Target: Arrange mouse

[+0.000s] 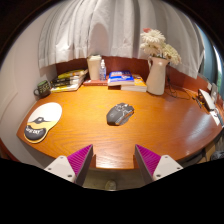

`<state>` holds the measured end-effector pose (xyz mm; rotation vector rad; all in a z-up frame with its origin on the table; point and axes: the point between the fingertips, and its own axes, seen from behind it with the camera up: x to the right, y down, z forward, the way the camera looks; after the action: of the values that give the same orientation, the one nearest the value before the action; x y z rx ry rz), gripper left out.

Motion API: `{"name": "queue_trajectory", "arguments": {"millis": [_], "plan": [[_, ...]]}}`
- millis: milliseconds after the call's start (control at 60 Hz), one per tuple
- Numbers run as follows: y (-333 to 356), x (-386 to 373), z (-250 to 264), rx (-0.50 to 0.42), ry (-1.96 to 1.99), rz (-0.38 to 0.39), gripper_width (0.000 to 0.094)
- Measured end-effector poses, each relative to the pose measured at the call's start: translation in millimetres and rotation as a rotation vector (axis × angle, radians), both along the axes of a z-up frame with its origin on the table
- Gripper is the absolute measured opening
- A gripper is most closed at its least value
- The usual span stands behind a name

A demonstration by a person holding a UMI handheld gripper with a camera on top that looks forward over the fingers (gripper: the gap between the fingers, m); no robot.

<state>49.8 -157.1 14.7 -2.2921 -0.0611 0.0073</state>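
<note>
On the round, orange-brown wooden worktop [150,130], items are recorded from left to right. At the left edge lies an oval white mouse mat [41,122] bearing a dark printed design; it carries nothing. Beyond it, near the far rim, stands a dark mug [42,88], with a flat yellow-and-dark stack of books [68,81] just beside it. Further along the far rim stand a tan upright container [94,66] and a small clear bottle [102,69], close together. A blue-covered book [123,78] lies next, flat on the surface. The dark grey computer mouse [120,113] rests near the middle of the worktop, well apart from the mouse mat and ahead of the tongs [114,160]. To its right, at the far rim, a tall white ceramic jug [156,75] holds pale flowers [157,42]. Pale curtains [70,30] hang behind the worktop. The tongs stand open and grip nothing; their two magenta pads [79,158] face each other across a wide gap, short of the mouse.
</note>
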Motion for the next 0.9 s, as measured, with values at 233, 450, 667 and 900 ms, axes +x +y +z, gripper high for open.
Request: {"name": "queue_trajectory", "arguments": {"millis": [233,450,667,900], "plan": [[87.9,8.4,-18.3,-0.042,0.020,-0.032,0.0843],[148.1,0.5,-32.9,-0.101,0.022,-0.004,0.0867],[192.0,-4.8,-35.8,-0.147,0.022,0.018,0.0812],[211.1,-10.2,-35.1,-0.151,0.020,0.039,0.0658]]}}
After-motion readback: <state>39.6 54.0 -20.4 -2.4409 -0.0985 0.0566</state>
